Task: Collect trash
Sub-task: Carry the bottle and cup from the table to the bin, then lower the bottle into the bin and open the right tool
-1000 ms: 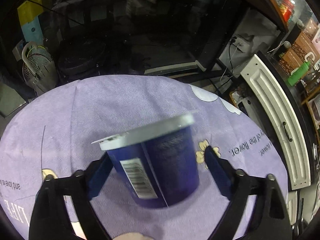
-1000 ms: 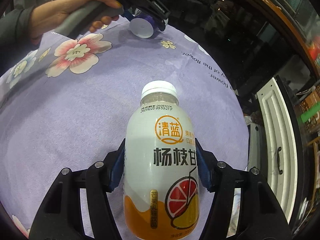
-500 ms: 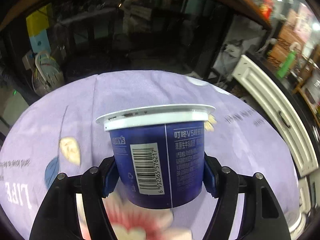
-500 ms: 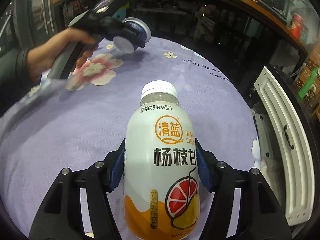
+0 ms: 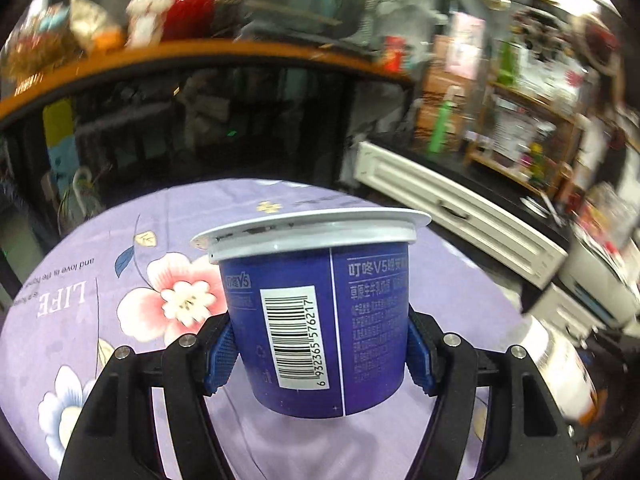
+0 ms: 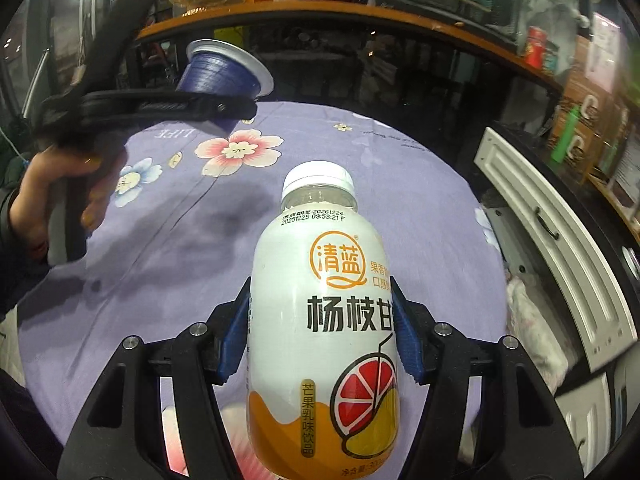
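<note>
Cup and bottle clamped above the tablecloth [image 6: 168,264]

The blue cup [image 5: 320,312] is gripped by the left tongs [image 5: 318,354]; the white bottle [image 6: 324,320] is squeezed between the right tongs [image 6: 320,340].

cup [image 5: 316,312] between left hand-held gripper [image 5: 318,354] pads, above worktop [image 5: 120,340] | bottle [image 6: 324,320] between right hand-held gripper [image 6: 320,344] pads, above worktop | drawer unit [image 6: 560,248] beyond worktop's right edge
</note>
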`<state>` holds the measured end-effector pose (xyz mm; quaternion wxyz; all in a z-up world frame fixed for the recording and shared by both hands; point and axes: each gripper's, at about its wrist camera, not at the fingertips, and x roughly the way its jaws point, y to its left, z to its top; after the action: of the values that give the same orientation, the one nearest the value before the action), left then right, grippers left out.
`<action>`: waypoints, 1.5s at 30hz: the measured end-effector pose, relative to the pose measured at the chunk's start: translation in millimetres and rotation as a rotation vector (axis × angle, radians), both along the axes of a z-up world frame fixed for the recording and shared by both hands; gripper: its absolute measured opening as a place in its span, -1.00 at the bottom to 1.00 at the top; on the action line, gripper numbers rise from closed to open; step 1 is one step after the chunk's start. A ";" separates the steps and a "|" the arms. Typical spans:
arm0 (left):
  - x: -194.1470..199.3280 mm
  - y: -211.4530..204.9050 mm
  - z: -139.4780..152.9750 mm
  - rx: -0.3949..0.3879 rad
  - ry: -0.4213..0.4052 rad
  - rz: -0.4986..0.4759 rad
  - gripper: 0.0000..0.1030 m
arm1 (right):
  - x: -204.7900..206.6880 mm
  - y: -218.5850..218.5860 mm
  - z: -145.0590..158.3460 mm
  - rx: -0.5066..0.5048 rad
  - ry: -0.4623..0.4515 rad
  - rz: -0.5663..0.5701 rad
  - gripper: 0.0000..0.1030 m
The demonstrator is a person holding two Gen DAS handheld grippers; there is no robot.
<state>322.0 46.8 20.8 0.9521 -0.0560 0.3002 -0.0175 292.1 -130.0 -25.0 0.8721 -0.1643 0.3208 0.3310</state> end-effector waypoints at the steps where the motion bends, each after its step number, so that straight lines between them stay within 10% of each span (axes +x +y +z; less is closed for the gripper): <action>1: -5.8 -5.8 1.1 0.007 -0.011 -0.011 0.31 | -8.1 -6.3 -0.4 0.003 -0.003 -0.014 0.21; 21: -119.1 -152.4 -23.6 -0.032 -0.050 -0.328 0.31 | -113.3 -144.0 -56.1 0.108 0.076 -0.337 0.21; 45: -148.6 -283.7 -88.6 0.008 0.069 -0.579 0.31 | -114.8 -244.3 -228.2 0.082 0.328 -0.724 0.47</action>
<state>173.4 -236.9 -67.8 0.8969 0.0353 0.3358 -0.2855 177.3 -374.3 -253.1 0.8753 0.0495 0.4797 0.0366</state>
